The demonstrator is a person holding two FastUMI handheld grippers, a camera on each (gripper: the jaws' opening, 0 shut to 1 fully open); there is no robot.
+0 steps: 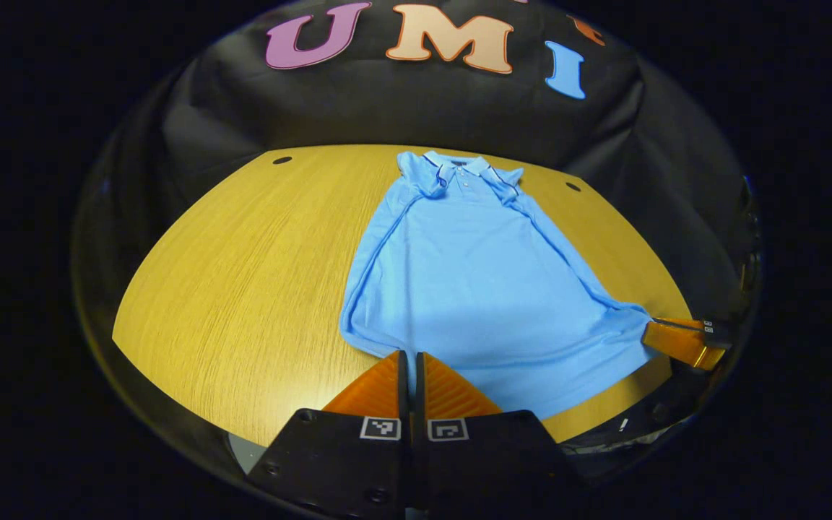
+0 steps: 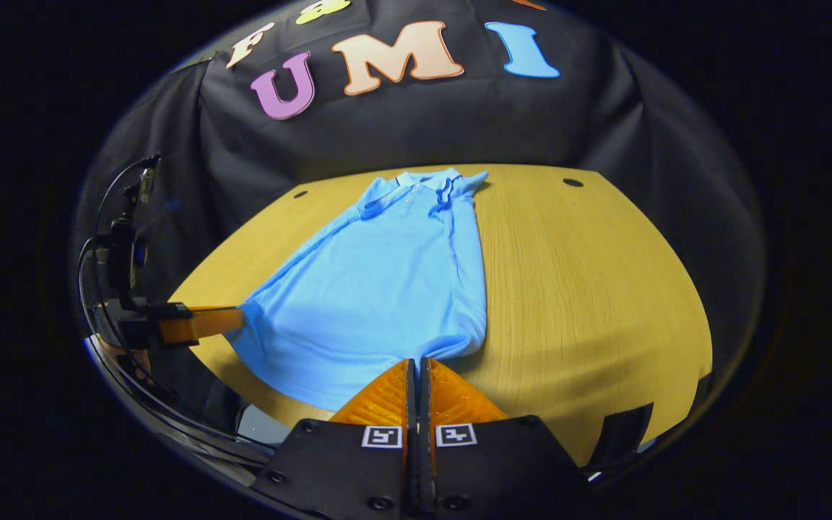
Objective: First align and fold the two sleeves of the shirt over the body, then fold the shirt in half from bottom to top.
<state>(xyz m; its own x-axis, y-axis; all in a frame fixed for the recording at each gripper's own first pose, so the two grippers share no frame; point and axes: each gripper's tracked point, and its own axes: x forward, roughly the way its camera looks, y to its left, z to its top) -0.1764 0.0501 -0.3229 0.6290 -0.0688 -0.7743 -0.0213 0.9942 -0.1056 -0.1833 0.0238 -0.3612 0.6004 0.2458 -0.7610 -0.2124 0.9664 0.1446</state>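
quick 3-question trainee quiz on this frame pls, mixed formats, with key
1. True or false: the sleeves of the blue polo shirt are already folded over its body.
2. Which end of the shirt do both tongs, left and right, hold? A) collar B) bottom hem C) a sleeve
3. Fill in: the collar points toward the booth's ____ wall.

Key: 1 true. 2 B, each shut on a hem corner. 3 back.
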